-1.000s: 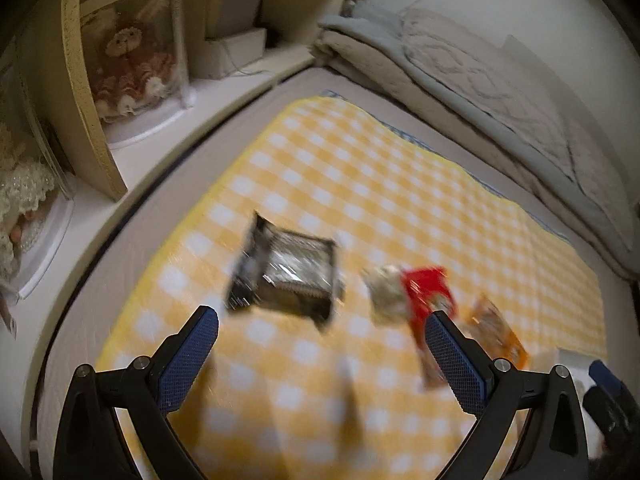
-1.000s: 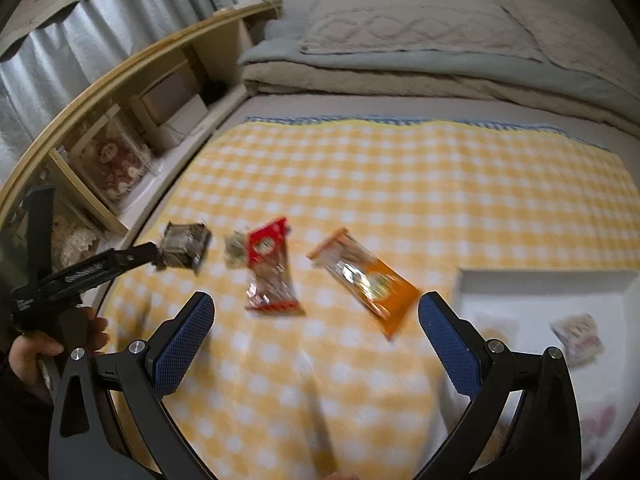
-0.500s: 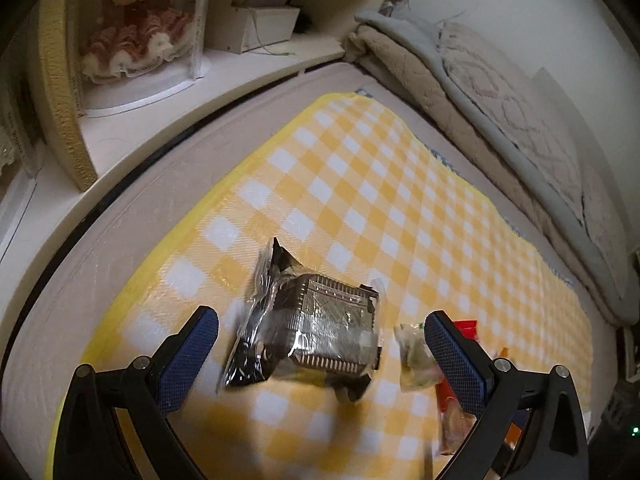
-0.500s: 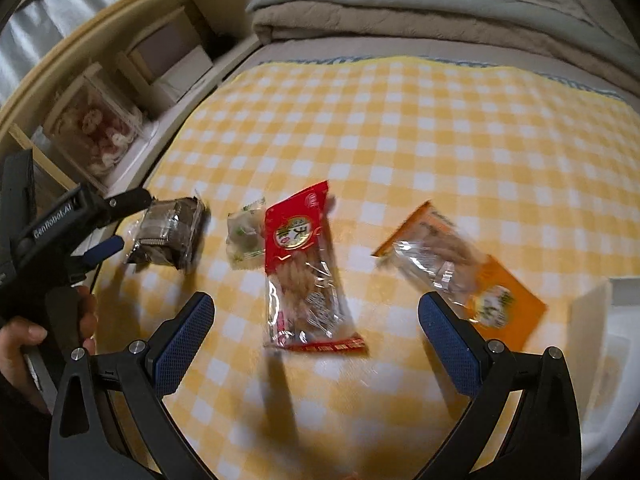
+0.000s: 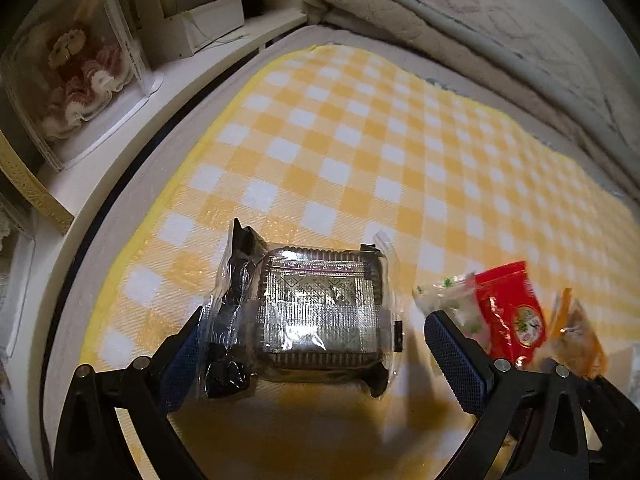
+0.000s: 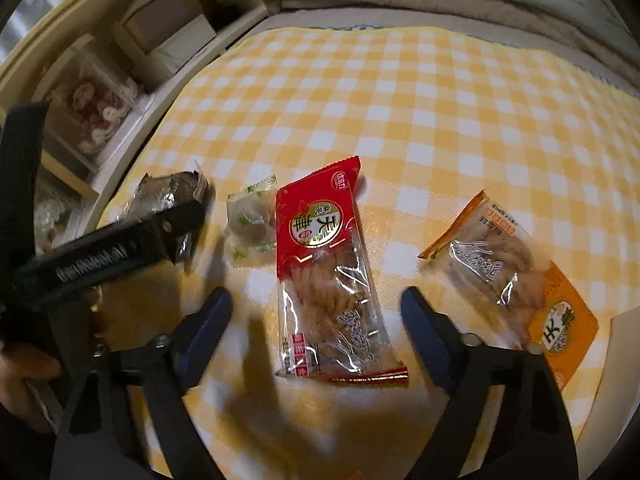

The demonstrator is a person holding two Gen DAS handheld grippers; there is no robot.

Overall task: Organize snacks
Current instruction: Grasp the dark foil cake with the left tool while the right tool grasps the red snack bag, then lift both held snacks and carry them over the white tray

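Observation:
A dark snack in clear wrap (image 5: 316,316) lies on the yellow checked cloth (image 5: 360,152). My left gripper (image 5: 316,356) is open with its jaws on either side of it, not closed on it. It also shows in the right wrist view (image 6: 170,196), partly behind the left gripper's finger (image 6: 120,248). A red snack packet (image 6: 332,276) lies between the open jaws of my right gripper (image 6: 316,336), just ahead of the tips. A small white-green packet (image 6: 250,220) lies left of the red one and an orange packet (image 6: 512,276) right of it.
A shelf with a boxed doll (image 5: 76,80) and cartons (image 5: 200,28) runs along the left. Folded bedding (image 5: 480,20) lies at the back. The corner of a white tray (image 6: 624,360) shows at the right edge.
Both grippers have come down and forward. The left now straddles the dark snack; the right now has the red packet between its open jaws.

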